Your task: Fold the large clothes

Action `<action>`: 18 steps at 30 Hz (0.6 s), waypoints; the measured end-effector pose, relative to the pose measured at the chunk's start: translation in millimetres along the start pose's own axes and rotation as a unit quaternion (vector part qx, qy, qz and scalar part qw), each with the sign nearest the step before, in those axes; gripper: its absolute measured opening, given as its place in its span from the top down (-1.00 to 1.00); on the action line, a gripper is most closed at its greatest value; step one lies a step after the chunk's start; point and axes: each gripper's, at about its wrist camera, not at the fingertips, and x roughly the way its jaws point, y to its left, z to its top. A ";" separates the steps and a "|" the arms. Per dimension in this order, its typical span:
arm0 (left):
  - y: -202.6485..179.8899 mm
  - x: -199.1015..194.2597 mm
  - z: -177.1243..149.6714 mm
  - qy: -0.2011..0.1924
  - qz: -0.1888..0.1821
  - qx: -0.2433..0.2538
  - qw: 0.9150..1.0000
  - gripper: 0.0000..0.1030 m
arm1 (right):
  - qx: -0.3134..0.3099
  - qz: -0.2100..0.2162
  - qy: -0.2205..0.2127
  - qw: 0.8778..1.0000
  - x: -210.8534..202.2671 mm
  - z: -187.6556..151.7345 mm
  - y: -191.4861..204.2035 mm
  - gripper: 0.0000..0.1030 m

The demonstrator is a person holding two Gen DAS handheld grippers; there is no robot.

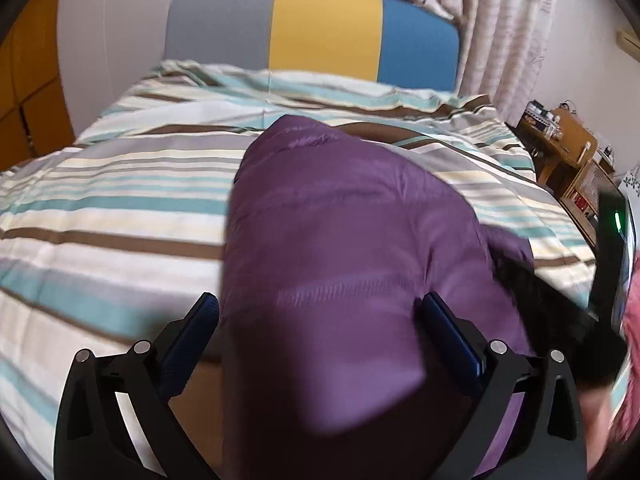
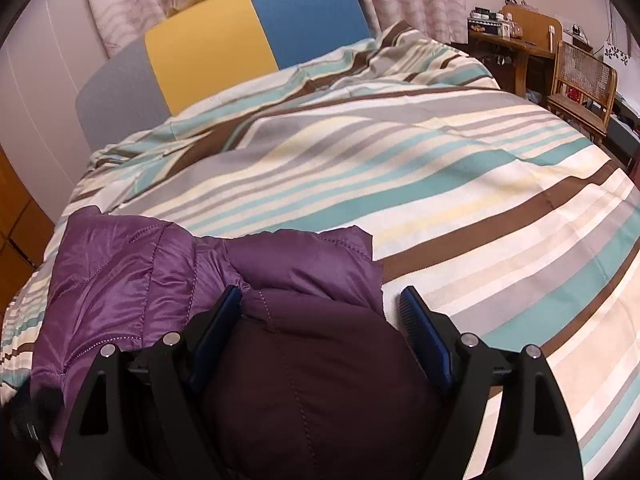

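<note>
A purple quilted jacket [image 1: 340,248] lies bunched on a striped bed cover [image 1: 120,208]. My left gripper [image 1: 320,312] is open, its blue-padded fingers [image 1: 452,332] standing wide on both sides of a thick fold of the jacket, which fills the gap between them. In the right wrist view the jacket [image 2: 132,276] lies at the lower left of the bed cover [image 2: 440,184]. My right gripper [image 2: 322,300] is open too, with a dark fold of the jacket between its fingers [image 2: 424,328]. The right gripper's body shows at the right edge of the left wrist view [image 1: 612,272].
A headboard [image 1: 320,28] in grey, yellow and blue stands at the far end of the bed. Curtains hang behind it. A wooden desk and a cane chair [image 2: 580,80] stand to the right of the bed. Orange wooden doors [image 1: 28,92] are on the left.
</note>
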 end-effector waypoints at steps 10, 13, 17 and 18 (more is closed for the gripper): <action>-16.3 13.3 -9.5 -0.022 0.018 0.039 0.999 -0.94 | -0.008 0.023 -0.041 0.999 -82.9 -47.7 -7.9 -0.81; -11.7 10.1 -9.3 -0.020 0.007 0.035 0.999 -0.94 | 0.023 0.029 -0.017 0.999 -71.7 -62.3 -20.9 -0.86; 3.6 -2.8 -8.9 0.006 -0.033 0.003 0.999 -0.94 | 0.027 0.030 -0.008 0.999 -69.9 -60.1 -22.3 -0.88; 8.1 -6.0 -10.2 0.010 -0.041 -0.006 0.999 -0.94 | 0.024 0.030 -0.008 0.999 -71.9 -60.7 -22.1 -0.89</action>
